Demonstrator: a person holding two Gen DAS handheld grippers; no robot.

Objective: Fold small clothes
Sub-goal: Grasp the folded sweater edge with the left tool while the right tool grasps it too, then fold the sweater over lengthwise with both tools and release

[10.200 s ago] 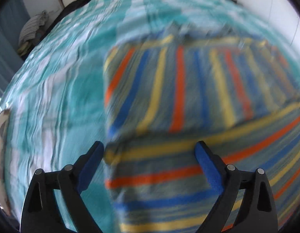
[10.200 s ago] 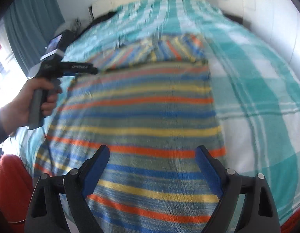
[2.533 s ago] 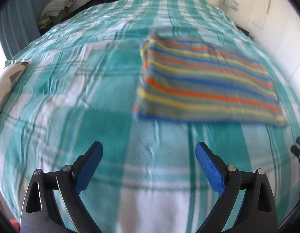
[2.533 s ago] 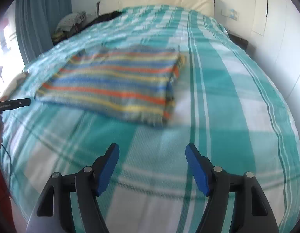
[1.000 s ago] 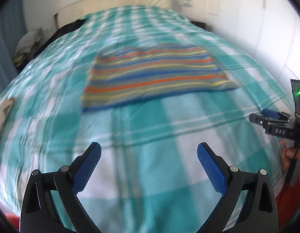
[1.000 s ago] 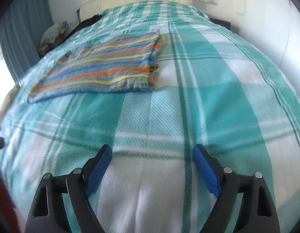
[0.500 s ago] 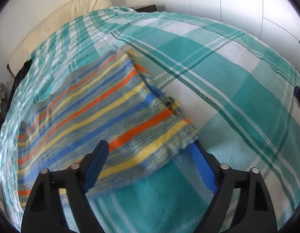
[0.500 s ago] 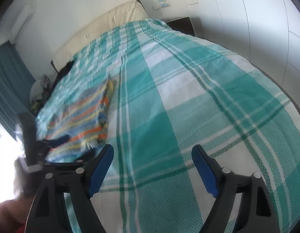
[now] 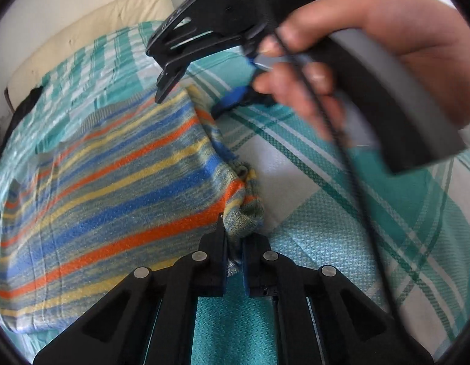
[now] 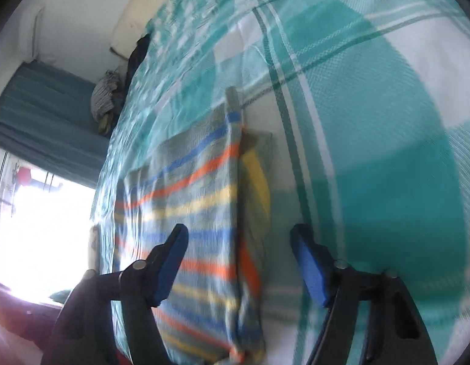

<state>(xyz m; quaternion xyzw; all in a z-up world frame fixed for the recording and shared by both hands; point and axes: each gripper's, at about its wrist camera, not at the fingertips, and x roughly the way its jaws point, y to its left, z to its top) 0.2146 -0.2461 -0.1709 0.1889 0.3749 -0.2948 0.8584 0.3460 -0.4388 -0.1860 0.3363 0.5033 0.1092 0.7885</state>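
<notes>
Garment: my striped knit (image 9: 113, 182) lies folded flat on the bed (image 9: 341, 237), toward its left side, well short of the headboard (image 9: 82, 39).
Feel: I judge it soft, light and floppy, a loose knit that will sag and drag between grip points, not slip.
Left gripper (image 9: 234, 243): my jaws are pinched together on the bunched near right corner of the knit.
Right gripper (image 10: 239, 261): my jaws stand wide apart with nothing between them, hovering over the garment's right edge, farther toward the headboard; my right hand (image 9: 372, 60) holds it.
Where to hold: I'd take that far right corner, so both ends of one edge lift together.
Room: the plaid cover lies bare to the right; the left side holds the open room for the next fold.
Risk: the layered edge could come apart.
</notes>
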